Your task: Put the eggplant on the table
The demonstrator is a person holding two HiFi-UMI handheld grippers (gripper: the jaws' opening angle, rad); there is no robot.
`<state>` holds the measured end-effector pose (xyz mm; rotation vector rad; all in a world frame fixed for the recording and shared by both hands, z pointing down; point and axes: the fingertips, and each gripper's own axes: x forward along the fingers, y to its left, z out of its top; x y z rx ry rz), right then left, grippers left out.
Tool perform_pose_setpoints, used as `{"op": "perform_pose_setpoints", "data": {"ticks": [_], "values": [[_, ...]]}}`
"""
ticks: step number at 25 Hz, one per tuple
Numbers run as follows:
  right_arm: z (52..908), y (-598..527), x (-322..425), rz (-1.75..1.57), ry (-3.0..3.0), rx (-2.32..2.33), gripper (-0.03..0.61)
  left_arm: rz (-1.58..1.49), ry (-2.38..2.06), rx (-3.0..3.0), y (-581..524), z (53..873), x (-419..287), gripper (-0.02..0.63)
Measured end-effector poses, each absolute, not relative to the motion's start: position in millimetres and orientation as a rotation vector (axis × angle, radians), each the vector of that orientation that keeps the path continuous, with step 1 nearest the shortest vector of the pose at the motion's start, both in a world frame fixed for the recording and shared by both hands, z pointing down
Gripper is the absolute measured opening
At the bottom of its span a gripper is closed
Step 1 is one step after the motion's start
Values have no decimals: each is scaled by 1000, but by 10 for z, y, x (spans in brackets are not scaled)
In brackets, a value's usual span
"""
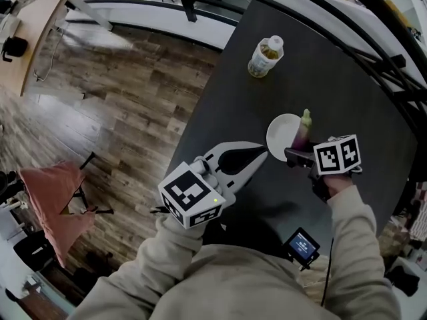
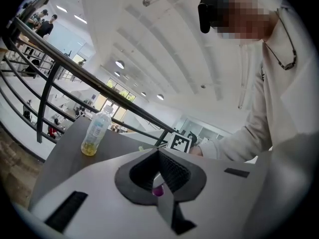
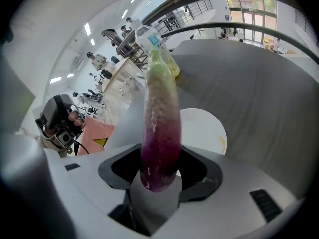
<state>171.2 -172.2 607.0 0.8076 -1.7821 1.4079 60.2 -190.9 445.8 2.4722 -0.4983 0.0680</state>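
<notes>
The right tongs [image 3: 159,171] pinch the fat purple end of the eggplant [image 3: 160,118], which pokes up by the round white plate [image 3: 207,128]. It is long, smooth and shiny, so it could slip out, or land on the plate instead of the dark flat worktop [image 1: 333,79]. The left tongs [image 1: 259,156] are pressed together, empty.

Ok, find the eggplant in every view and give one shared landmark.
Head view: eggplant right of centre, at the white plate edge, in the right tongs.
Left gripper view: only a purple sliver, low centre.
Right gripper view: centre, clamped upright.
Landmark: the bottle.
</notes>
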Motion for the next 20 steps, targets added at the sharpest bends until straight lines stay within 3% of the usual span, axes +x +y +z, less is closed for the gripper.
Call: {"op": "perform_pose_setpoints", "data": {"ticks": [20], "values": [[6708,-1709,1893,1484,-1587,773,236,-35,-470,2437,-1806,4471,519,5]]}}
